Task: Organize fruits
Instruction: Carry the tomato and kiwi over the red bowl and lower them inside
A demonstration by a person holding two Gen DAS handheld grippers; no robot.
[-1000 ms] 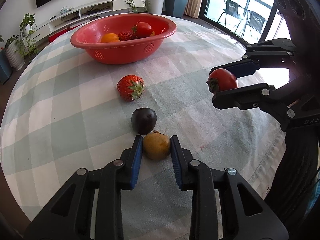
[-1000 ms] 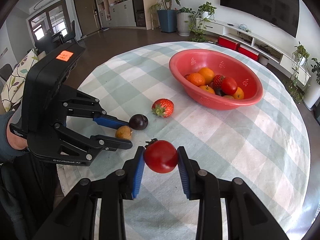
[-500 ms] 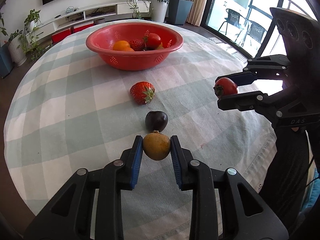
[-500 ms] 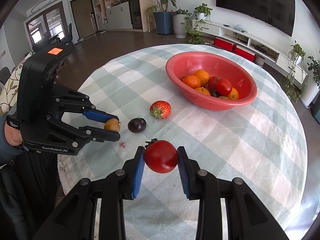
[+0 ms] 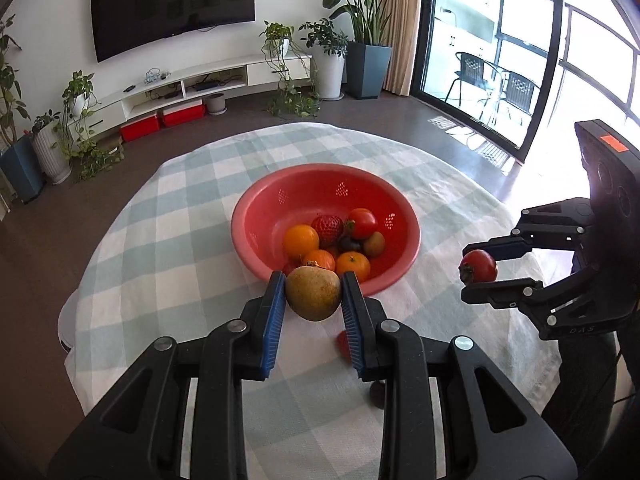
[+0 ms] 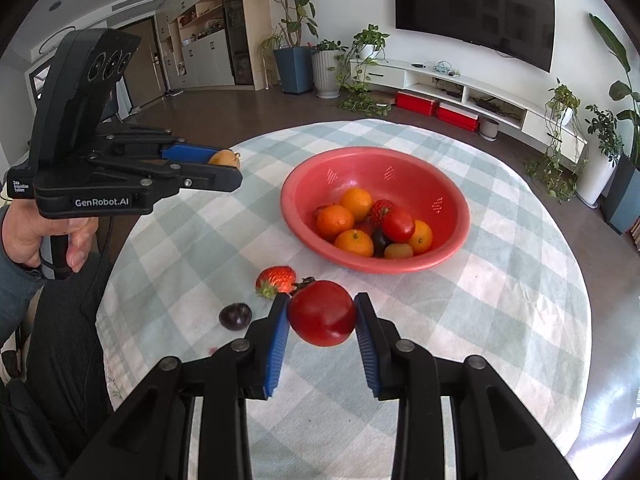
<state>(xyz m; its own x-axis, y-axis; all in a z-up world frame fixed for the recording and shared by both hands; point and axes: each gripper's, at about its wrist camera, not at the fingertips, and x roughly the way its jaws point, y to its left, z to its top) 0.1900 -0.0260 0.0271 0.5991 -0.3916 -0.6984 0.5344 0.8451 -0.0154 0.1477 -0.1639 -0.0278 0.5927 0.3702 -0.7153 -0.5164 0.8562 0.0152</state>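
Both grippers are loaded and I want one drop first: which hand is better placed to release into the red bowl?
Probably the left. The left gripper holds the brown fruit right at the red bowl near rim; the right gripper, with the tomato, sits farther back.

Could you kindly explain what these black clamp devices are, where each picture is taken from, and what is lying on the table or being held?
These are handheld two-finger grippers, one in each of a person's hands, each carrying a wide-angle camera that looks along its own fingers. One picture comes from the left gripper, shut on a brownish-yellow fruit. The other comes from the right gripper, shut on a red tomato. Each gripper also appears at the side of the other's picture. On the checked tablecloth stands a red bowl with oranges, a strawberry, a tomato and other fruit inside. A loose strawberry and a dark plum lie on the cloth outside the bowl.
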